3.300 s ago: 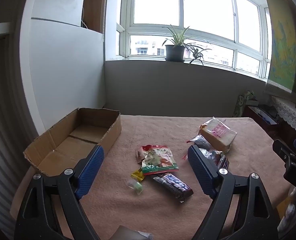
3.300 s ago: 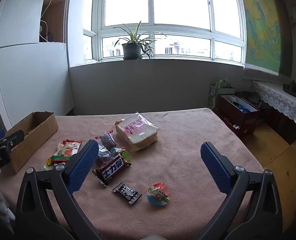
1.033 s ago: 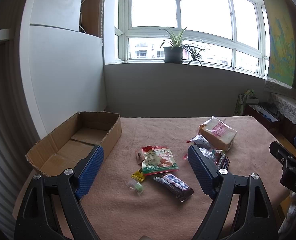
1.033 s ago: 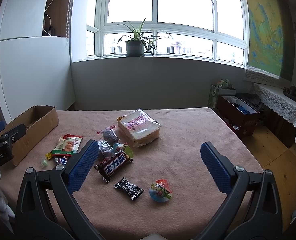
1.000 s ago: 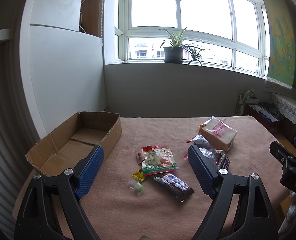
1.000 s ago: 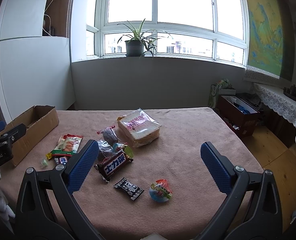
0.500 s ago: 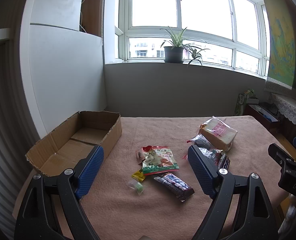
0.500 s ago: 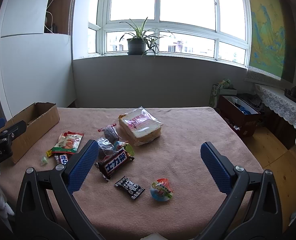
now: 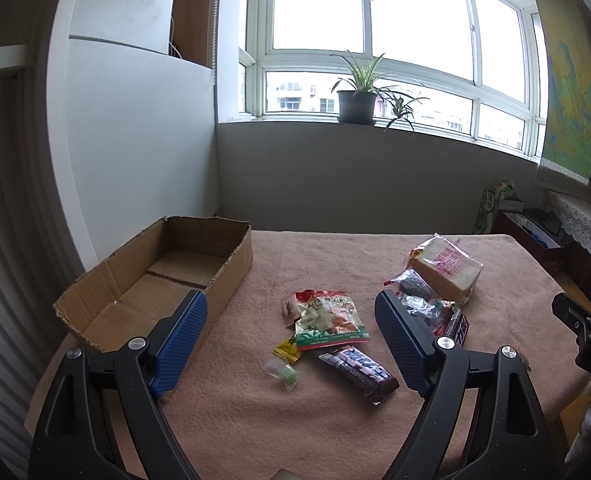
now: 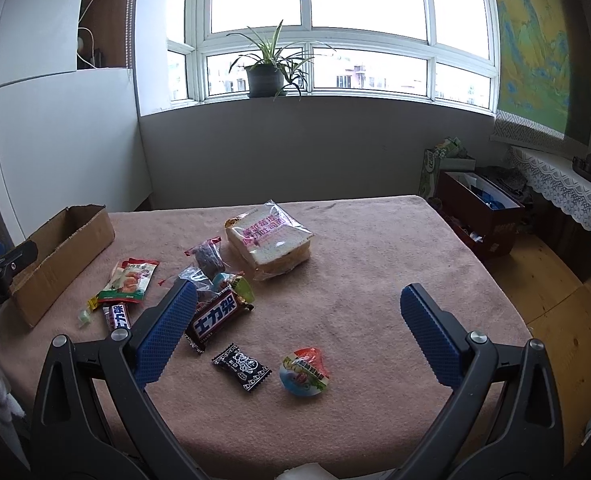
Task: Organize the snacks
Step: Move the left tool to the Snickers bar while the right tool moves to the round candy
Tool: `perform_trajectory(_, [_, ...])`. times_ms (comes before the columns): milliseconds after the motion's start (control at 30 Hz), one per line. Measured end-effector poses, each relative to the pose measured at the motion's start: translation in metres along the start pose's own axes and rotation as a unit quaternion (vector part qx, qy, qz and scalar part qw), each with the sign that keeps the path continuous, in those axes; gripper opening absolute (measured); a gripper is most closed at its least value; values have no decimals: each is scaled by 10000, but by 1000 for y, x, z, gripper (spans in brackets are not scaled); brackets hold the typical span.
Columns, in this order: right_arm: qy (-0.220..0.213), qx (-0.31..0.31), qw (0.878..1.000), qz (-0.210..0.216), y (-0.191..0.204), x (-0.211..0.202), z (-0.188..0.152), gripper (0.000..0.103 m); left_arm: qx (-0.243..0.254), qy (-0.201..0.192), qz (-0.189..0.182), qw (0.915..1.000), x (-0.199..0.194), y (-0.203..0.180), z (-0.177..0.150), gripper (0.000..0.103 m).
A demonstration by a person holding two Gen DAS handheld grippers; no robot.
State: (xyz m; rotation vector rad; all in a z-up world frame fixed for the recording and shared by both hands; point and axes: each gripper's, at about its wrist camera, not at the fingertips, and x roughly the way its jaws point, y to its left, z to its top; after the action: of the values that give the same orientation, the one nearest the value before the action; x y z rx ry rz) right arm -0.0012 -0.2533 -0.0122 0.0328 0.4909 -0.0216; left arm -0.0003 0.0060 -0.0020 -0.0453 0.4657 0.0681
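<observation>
one empty cardboard box [image 9: 183, 276] and roughly ten wrapped snacks [image 10: 215, 280] lie on the pink tabletop [image 10: 375, 280]. both the left gripper [image 9: 291, 332] and right gripper [image 10: 295, 316] hover above them, jaws wide, holding nothing.

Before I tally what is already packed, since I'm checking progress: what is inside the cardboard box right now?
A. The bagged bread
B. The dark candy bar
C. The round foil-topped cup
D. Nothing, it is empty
D: in the left wrist view the cardboard box shows only its bare floor, while the bagged bread, dark candy bar and round cup all lie on the table.
</observation>
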Motion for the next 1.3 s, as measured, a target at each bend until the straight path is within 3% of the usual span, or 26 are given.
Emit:
perform_trajectory(500, [566,639,9953,456,-49,13,-18,103,-551,263,-197,9979,12,31,2,86])
perform_trajectory(700, [786,769,9926,515,-55,22,-33,103,-555,542,-453,9960,19,23,-6,85])
perform_trajectory(800, [946,772,9909,575,-53,30,-42,103,-545,854,-773,9919,28,12,-14,85])
perform_trajectory(900, [1108,636,9899,616,-47,37,-49,93,-494,1204,-1011,9863,39,-1,-23,83])
perform_trajectory(1067, [1234,566,9882,706,-43,47,-57,86,-280,1583,-1090,9810,52,-18,-36,75])
perform_trajectory(1133, [1282,543,9875,744,-42,50,-59,79,-310,1752,-1182,9769,58,-19,-39,73])
perform_trajectory(1300, [1358,445,9863,820,-37,59,-60,77,-433,2037,-1257,9700,75,-20,-39,73])
